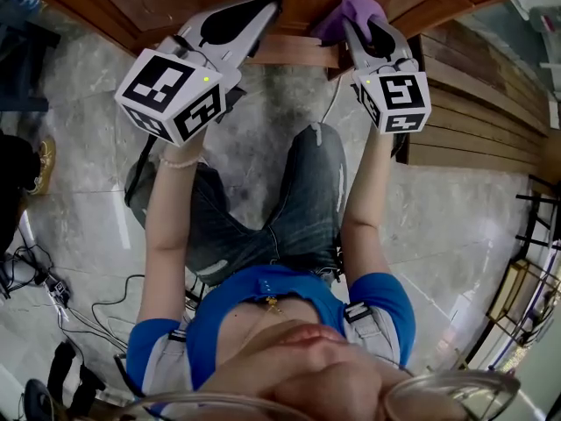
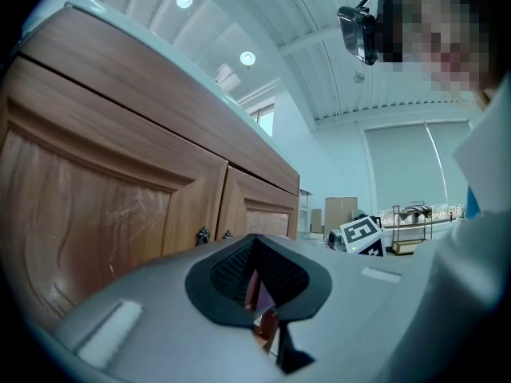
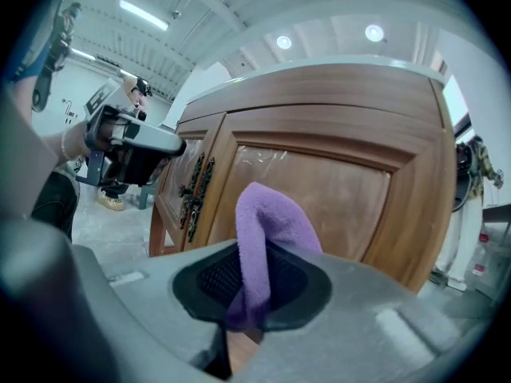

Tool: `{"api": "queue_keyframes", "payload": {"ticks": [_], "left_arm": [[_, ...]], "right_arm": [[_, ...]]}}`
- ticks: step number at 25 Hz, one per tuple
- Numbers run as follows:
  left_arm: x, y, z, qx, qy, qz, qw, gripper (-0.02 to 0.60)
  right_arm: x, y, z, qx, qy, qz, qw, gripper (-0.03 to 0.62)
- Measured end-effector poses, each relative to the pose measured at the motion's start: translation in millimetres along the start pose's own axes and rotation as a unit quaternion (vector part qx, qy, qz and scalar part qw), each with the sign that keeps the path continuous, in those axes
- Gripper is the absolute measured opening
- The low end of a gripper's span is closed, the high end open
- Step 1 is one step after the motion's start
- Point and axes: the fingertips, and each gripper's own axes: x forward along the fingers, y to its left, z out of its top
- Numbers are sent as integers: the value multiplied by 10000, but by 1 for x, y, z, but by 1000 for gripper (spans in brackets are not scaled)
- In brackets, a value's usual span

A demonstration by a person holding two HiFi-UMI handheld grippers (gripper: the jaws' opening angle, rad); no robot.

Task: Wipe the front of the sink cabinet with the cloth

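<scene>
The right gripper [image 3: 251, 294] clamped the cloth [image 3: 267, 230] (thin fold only); hard rubbing on the far cabinet door [image 3: 351, 190] could drag it loose; left gripper [image 2: 257, 282] sat closed, empty.

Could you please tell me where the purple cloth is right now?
The purple cloth is clamped in the right gripper, at the head view's upper right, just in front of the right-hand cabinet door.

head view down, both gripper views near cabinet [image 2: 120, 214]
</scene>
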Motion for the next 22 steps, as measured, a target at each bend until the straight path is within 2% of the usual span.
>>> {"api": "queue_keyframes", "payload": {"ticks": [12, 16, 22], "left_arm": [[2, -1, -3, -20, 61, -59, 10000, 0], [2, -2, -2, -9, 49, -74, 10000, 0], [4, 0, -4, -36, 71, -65, 9999, 0]], "right_arm": [[-32, -52, -34, 67, 362, -612, 9974, 55], [-39, -58, -41, -39, 456, -699, 9965, 54], [-42, -62, -44, 110, 396, -706, 9967, 54]]}}
